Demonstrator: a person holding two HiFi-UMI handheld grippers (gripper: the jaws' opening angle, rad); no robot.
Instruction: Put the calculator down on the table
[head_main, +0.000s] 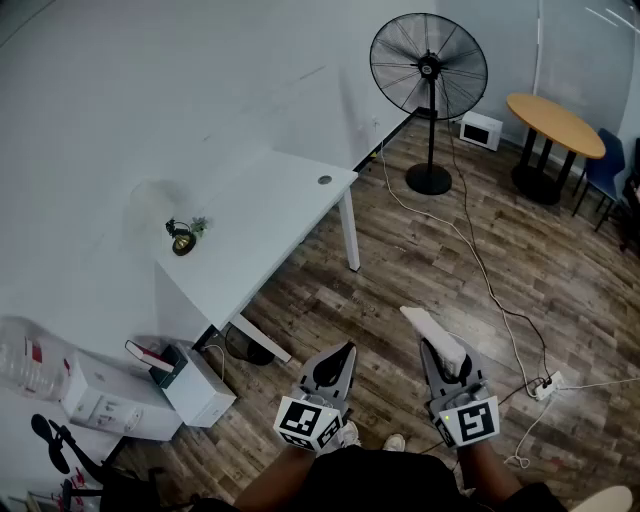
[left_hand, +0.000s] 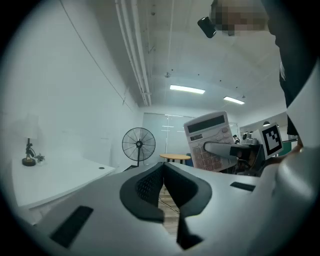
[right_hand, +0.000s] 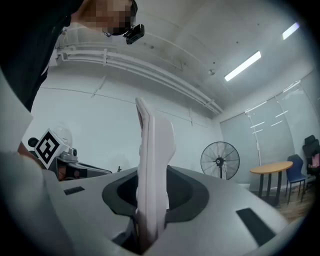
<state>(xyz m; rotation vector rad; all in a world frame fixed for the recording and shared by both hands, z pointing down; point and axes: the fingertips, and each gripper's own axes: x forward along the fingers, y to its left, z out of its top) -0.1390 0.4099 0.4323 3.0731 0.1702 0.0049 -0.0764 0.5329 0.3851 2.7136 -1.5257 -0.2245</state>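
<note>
In the head view my right gripper (head_main: 441, 352) is shut on the white calculator (head_main: 432, 328) and holds it in the air over the wood floor, level and pointing ahead. Seen from the right gripper view, the calculator (right_hand: 153, 155) stands edge-on and upright between the jaws of my right gripper (right_hand: 151, 202). From the left gripper view its keypad and display (left_hand: 210, 140) face me at the right. My left gripper (head_main: 347, 352) hangs beside it, shut and empty (left_hand: 162, 171). The white table (head_main: 270, 215) stands ahead to the left, well away from both grippers.
A small plant ornament (head_main: 183, 236) sits near the table's left end. A standing fan (head_main: 428, 70) and a round wooden table (head_main: 555, 125) are farther off. A cable and power strip (head_main: 545, 386) lie on the floor at right. White boxes (head_main: 110, 400) stand at lower left.
</note>
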